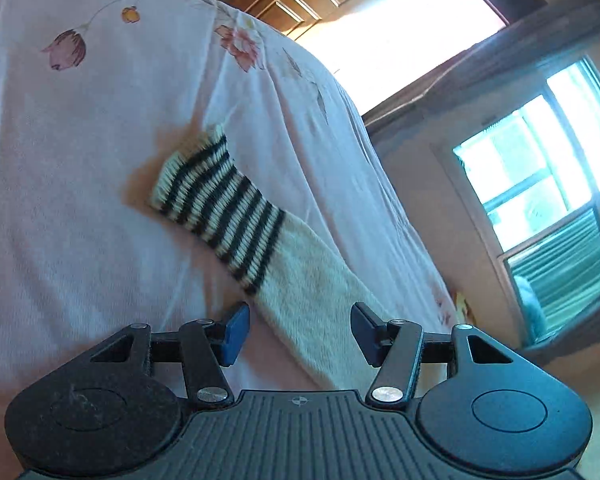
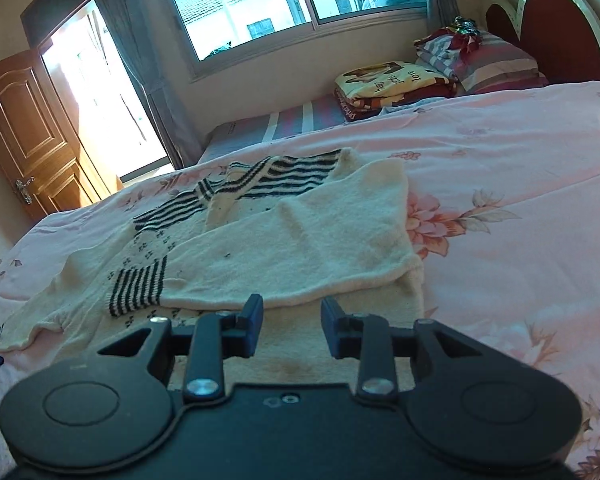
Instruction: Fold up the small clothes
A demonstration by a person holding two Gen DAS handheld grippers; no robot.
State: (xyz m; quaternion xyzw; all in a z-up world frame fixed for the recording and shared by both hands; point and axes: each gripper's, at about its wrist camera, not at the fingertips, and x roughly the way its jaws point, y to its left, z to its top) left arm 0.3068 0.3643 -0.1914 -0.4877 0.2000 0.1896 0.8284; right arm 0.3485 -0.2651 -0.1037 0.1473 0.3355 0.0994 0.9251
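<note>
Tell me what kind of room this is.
Most likely a home bedroom: a bed with a pink floral sheet, a dark red scalloped headboard, and folded blankets beside a striped pillow under a curtained window.

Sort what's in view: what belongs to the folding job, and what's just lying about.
Job: sweater, its striped sleeve, left gripper, right gripper.

Lying about: folded blankets, pillow, both at the bed's far end.

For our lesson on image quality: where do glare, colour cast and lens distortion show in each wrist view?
Left wrist view: the doorway blows out white, the window reads teal, and the bedsheet bulges and tilts from the fisheye. Right wrist view: the doorway glares, the window frame bows, and the sweater stays sharp.
</note>
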